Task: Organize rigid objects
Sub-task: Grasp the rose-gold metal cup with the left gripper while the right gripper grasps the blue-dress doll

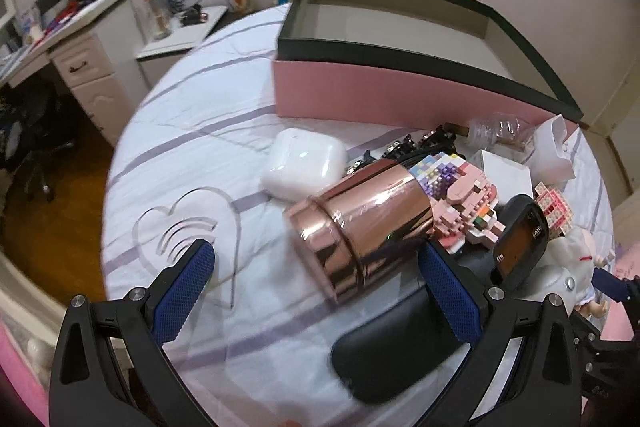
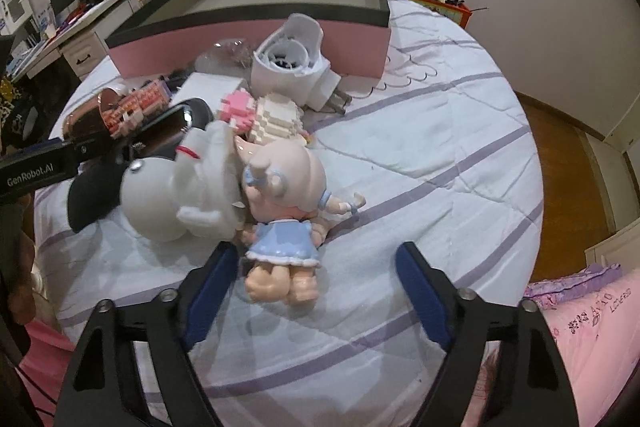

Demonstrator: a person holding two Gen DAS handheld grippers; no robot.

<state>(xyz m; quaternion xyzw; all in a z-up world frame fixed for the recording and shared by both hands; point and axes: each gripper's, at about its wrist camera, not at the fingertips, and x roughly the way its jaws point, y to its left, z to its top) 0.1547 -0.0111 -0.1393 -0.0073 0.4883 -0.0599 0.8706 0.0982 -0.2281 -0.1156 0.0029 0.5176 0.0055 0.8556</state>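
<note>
While both claws stood spread and empty, the left claw (image 1: 316,291) near the shiny rose-gold metal cylinder (image 1: 356,227) and the right claw (image 2: 316,291) around the blue-dressed doll figurine (image 2: 286,211), sorting looked barely begun. Every visible item lay on the striped bed sheet (image 2: 440,155), and the pink, black-rimmed box (image 1: 400,27) beyond showed nothing inside.

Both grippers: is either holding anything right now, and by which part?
Nothing is held. The left gripper has open jaws around the rose-gold cylinder, not clamping it. The right gripper is open near the doll's feet.
</note>
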